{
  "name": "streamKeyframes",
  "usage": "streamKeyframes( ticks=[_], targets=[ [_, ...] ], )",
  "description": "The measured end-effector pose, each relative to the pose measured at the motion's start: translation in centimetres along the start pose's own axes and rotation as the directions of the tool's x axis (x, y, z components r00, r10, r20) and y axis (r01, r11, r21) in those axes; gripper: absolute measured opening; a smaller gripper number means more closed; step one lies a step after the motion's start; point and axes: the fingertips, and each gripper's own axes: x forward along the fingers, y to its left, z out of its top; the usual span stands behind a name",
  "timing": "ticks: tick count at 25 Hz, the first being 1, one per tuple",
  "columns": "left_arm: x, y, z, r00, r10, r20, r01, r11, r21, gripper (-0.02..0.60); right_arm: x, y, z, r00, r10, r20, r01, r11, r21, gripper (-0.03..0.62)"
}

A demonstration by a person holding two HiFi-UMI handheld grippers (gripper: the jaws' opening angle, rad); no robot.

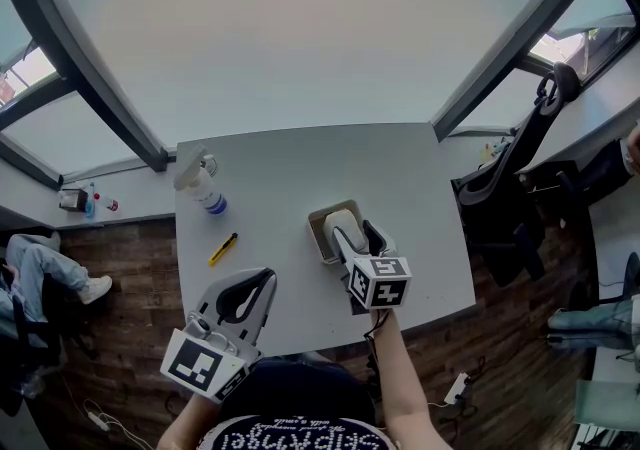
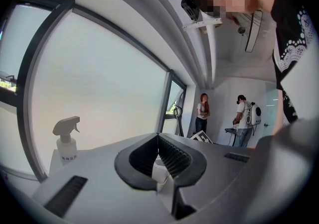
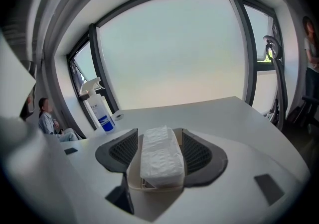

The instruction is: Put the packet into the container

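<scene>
Right gripper (image 3: 158, 134) jaws part-way apart, ribbed black pads pressed on long sides of packet (image 3: 159, 161): white, soft, crinkled wrap, oblong pillow shape. Packet's underside sits inside container (image 3: 149, 188): beige, rectangular, smooth rim, standing on matte grey counter (image 1: 420, 188). Left gripper (image 2: 158, 139) jaws closed tip to tip, nothing between, at counter's near edge. Spray bottle (image 3: 99, 111): clear plastic, white trigger head, blue label, print too small to read. Yellow pen-shaped tool (image 1: 222, 249) near bottle.
</scene>
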Motion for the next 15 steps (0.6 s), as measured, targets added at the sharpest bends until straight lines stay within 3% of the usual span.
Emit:
streamKeyframes(
  ticks=[15],
  targets=[
    [0.1,-0.3,1.3,0.999,-0.017,0.039,0.016,0.999,0.033,0.008,-4.3,1.2,6.2,0.987,0.054,0.154,-0.047,0.998,-0.046,0.272]
  ],
)
